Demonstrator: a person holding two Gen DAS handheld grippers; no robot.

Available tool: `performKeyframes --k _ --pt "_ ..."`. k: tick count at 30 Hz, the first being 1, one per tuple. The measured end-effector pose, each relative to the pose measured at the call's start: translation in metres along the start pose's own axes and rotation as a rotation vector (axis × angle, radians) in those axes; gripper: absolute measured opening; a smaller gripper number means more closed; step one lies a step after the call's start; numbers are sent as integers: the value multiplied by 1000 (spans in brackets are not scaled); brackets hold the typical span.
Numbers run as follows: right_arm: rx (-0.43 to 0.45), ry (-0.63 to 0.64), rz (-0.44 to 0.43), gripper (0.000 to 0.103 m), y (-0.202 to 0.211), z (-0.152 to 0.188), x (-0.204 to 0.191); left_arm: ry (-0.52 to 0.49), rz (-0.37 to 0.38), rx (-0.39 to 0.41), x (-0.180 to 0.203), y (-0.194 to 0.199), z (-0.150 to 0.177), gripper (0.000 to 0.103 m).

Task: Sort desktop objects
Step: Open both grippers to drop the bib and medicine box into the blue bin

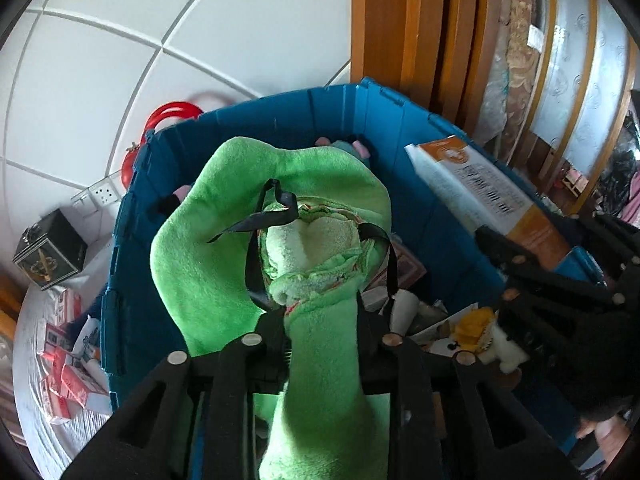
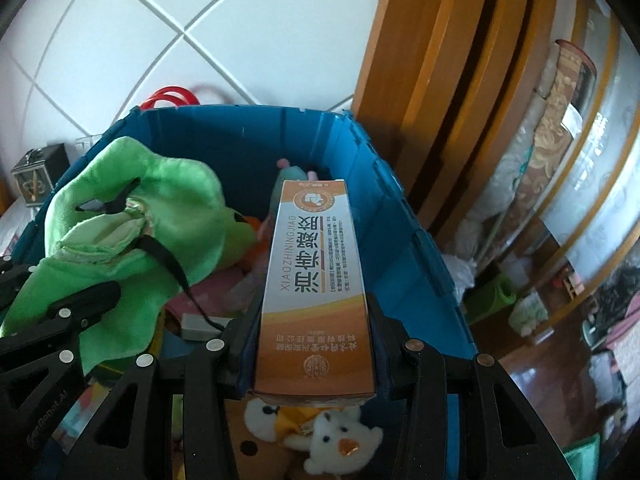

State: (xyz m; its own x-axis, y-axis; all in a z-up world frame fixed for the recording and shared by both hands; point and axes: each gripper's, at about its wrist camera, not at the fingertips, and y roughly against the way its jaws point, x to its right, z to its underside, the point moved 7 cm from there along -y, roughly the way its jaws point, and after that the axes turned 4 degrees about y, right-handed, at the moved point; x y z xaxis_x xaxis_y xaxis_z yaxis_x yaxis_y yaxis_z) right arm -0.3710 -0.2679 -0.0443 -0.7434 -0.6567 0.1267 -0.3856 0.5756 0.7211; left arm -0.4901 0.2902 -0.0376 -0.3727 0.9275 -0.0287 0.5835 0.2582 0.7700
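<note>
Hanging over the blue storage bin [image 1: 248, 120], both grippers carry cargo. The left gripper [image 1: 320, 320] has its jaws pinched on the limb of a green plush toy [image 1: 208, 248], which flops up through the centre of the left wrist view, black strap trailing across its pale belly. Whether the pads bite hard or only cradle the fabric, I cannot tell. That plush looks soft and light, sure to sag and drape wherever it is not supported, so a hold near the body should control it better than one out on a limb.

The right gripper [image 2: 316, 344] clamps the lower end of an orange-and-white medicine carton [image 2: 316, 264], standing tall in the middle of the right wrist view, its top poking over the bin's interior. It looks stiff, light and smooth-faced; squeezing across its narrow sides near the base, as here, suits it, though a thin carton could crush.

Below, at the bottom of that view, a white duck plush [image 2: 340, 440] lies in the bin.
</note>
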Motion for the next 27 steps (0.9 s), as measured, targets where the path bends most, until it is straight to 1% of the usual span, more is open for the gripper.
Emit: performKeyframes --k 1,2,3,4,5,8,9,10,16,17,18,19,20,21,23,25,27 --pt "-3 -1 -1 45 0 -2 0 3 2 -12 1 -2 1 30" --pt "-5 -1 -3 45 0 -2 2 6 3 -19 -4 -3 5 37" --pt "-6 -2 -1 45 0 -1 3 6 3 -23 -5 -3 7 45" --pt "-8 -2 -2 45 -2 -3 6 3 -2 -23 -5 -4 8 50" --pt "-3 53 -64 45 -4 -3 3 -2 -11 -19 -4 -3 9 56" --pt "-14 59 -73 45 -8 -2 3 -4 -26 -13 -4 0 11 59" --pt "-18 58 -77 45 -9 -1 3 -2 -28 -14 -5 1 11 65" --pt "-23 59 -80 45 -11 -1 4 1 -29 -12 -6 1 10 67" --pt "-37 84 -107 45 -12 3 2 13 -27 -14 -9 5 14 67" --pt "-37 83 -113 47 -12 3 2 15 -27 -14 -10 6 15 67" --pt "-34 78 -120 62 -10 4 2 17 -26 -12 -10 7 16 67" --pt "-29 74 -127 74 -8 4 2 19 -21 -12 -10 8 17 67" --pt "-23 75 -126 93 -6 4 2 20 -15 -12 -10 10 18 67" --pt "-10 82 -110 94 -3 4 3 20 -14 -10 -10 12 19 67" --pt "7 99 -80 94 4 4 4 17 -13 0 -9 16 21 67" --pt "13 97 -76 95 8 5 5 20 -13 7 -10 21 23 67" --pt "24 89 -68 99 15 6 9 23 -10 19 -11 28 25 67"
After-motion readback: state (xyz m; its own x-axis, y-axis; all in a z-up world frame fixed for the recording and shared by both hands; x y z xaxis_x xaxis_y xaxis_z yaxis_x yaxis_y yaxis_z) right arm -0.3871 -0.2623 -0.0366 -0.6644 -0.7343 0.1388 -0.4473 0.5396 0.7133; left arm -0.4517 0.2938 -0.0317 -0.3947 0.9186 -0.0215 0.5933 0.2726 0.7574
